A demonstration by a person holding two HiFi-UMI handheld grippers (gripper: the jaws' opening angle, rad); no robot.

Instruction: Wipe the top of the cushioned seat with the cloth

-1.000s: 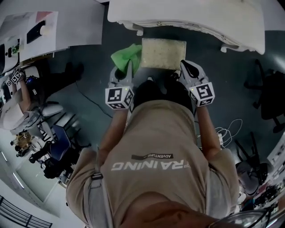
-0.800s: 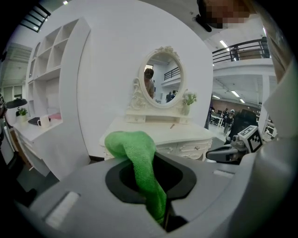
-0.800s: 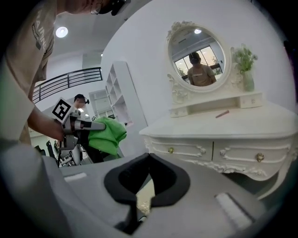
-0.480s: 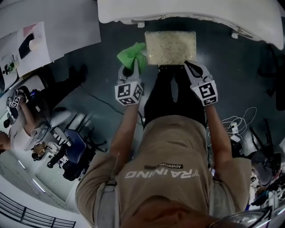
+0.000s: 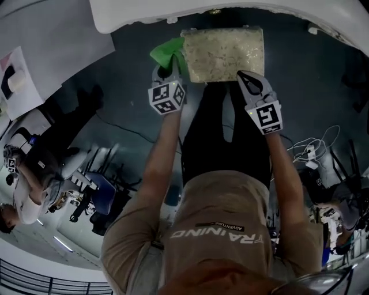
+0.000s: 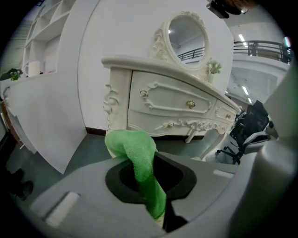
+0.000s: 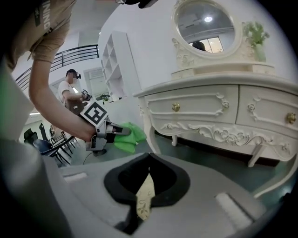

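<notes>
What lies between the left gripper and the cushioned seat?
The green cloth, held by the left gripper, beside the cushioned seat; the head view shows it.

The floor [image 5: 132, 86] is dark grey and smooth. A white carved dresser [image 5: 144, 14] stands on it by the wall, with a curled leg [image 6: 113, 109] reaching down to the floor. Just in front of the dresser is the seat [image 5: 223, 53], a cream patterned cushion seen from above; its legs don't show. To the right, white cables [image 5: 308, 151] lie in loops on the floor. Chairs [image 5: 98, 187] stand off to the left, and a dark office chair [image 6: 247, 130] stands past the dresser's far end.
</notes>
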